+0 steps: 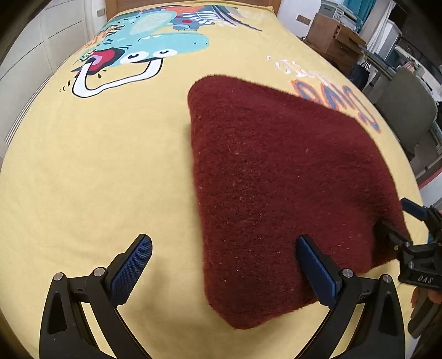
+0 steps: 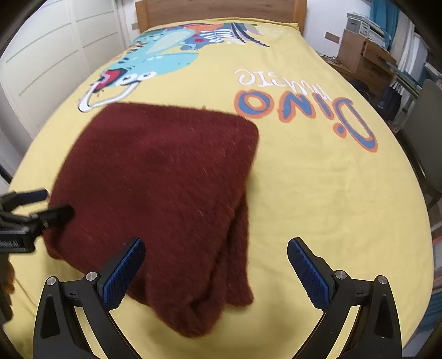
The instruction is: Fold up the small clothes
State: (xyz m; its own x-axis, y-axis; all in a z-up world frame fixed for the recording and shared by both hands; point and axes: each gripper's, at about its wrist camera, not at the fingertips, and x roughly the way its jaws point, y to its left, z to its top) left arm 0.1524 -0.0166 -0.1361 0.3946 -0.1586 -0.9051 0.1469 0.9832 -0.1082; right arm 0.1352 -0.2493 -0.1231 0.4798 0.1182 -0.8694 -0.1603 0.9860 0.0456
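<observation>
On the yellow dinosaur bedsheet (image 1: 96,171) a maroon knit garment (image 1: 276,193) lies folded into a thick rectangle, layered edges showing at 5 o'clock in the right wrist view. Left gripper (image 1: 223,265) and right gripper (image 2: 215,270) both hang released, grasping nothing. Folding looks nearly done; next comes squaring those loose layers. Cardboard boxes (image 2: 362,55) at 2 o'clock stand well clear.

Home bedroom. Bed with wooden headboard (image 2: 221,11) and yellow bedspread (image 2: 317,193) printed with a cartoon dinosaur (image 2: 154,55) and "Dino" lettering (image 2: 304,116). White panelled wardrobe doors (image 2: 55,55) on one side. Cardboard boxes (image 2: 364,55), stacked papers, a grey chair (image 1: 408,110) along the other side.
</observation>
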